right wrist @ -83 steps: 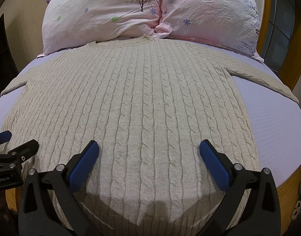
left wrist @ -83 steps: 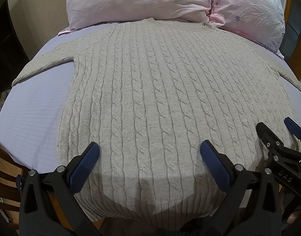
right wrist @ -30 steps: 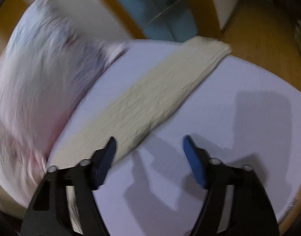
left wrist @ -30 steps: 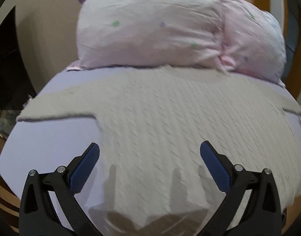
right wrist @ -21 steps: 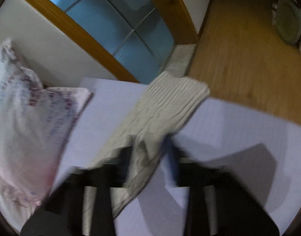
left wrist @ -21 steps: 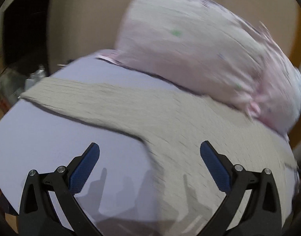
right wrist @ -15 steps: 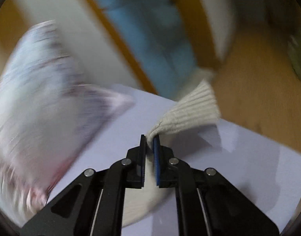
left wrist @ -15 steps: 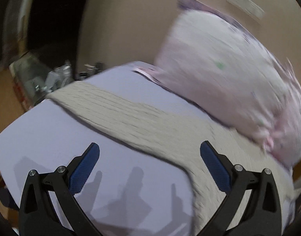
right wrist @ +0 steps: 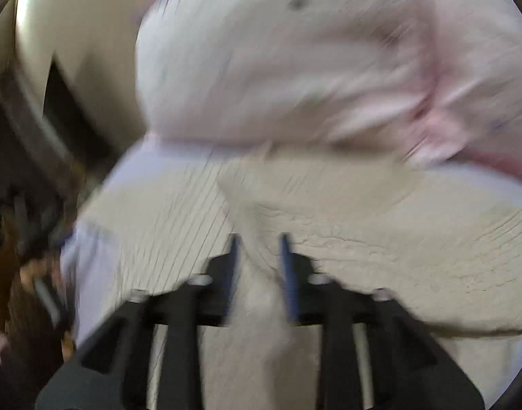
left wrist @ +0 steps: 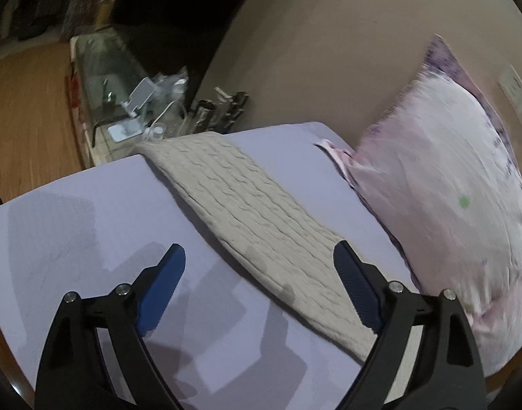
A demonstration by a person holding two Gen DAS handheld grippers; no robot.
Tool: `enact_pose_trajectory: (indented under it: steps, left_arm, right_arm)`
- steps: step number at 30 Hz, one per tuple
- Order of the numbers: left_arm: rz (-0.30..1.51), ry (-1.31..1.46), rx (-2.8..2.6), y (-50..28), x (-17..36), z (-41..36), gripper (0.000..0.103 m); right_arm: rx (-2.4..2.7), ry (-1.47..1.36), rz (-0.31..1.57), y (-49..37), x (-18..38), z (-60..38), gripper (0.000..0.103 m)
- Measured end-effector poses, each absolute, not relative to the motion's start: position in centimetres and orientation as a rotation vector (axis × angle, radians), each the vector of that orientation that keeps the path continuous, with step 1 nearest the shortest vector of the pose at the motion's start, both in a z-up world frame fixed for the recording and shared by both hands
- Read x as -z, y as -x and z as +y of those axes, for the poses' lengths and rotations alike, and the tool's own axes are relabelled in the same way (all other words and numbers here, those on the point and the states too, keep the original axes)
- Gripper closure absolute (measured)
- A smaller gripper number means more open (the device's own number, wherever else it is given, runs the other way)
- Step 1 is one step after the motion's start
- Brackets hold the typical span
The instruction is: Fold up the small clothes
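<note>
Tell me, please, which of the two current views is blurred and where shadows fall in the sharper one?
Right wrist view: heavily motion-smeared, the pillows and sweater streaked, right gripper soft-edged. Left wrist view: mostly sharp, only the pillow slightly smeared; the left gripper casts angular shadows on the lilac sheet; fisheye bends the edges.

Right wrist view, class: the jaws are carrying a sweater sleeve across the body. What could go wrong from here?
1. The right gripper pinches only a narrow ridge of the sleeve, so the knit may slip out mid-fold.
2. The picture is heavily blurred, suggesting a fast swing; the sleeve could land bunched on the sweater body.
3. The left gripper hovers open over the other sleeve, pinning nothing, so the sweater may drag.
</note>
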State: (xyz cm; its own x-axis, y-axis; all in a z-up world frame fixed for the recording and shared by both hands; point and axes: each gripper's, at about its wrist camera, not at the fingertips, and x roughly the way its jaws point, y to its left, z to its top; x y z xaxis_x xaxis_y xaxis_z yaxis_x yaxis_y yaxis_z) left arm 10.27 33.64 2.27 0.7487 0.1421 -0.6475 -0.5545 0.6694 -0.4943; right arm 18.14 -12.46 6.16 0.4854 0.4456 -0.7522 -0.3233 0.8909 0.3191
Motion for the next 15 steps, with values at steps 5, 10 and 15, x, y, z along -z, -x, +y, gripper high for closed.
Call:
enact_pose_trajectory:
  steps: [5, 10, 15]
  left_arm:
    - [0.616, 0.820, -0.452, -11.2, -1.2, 36.0, 0.019]
    - [0.591, 0.898, -0.474, -12.1, -0.7, 38.4, 0.050]
    - [0.663, 0.820, -0.525, -13.8, -1.7, 39.3, 0.095]
  right_arm:
    - [-0.434, -0.193, 0.898, -16.0, -7.1, -14.5, 0.022]
    - [-0.375, -0.305, 0.869, -15.3, -8.1, -20.4, 0.018]
    - [-0.324, -0.391, 0.806, -12.9, -9.0, -25.3, 0.015]
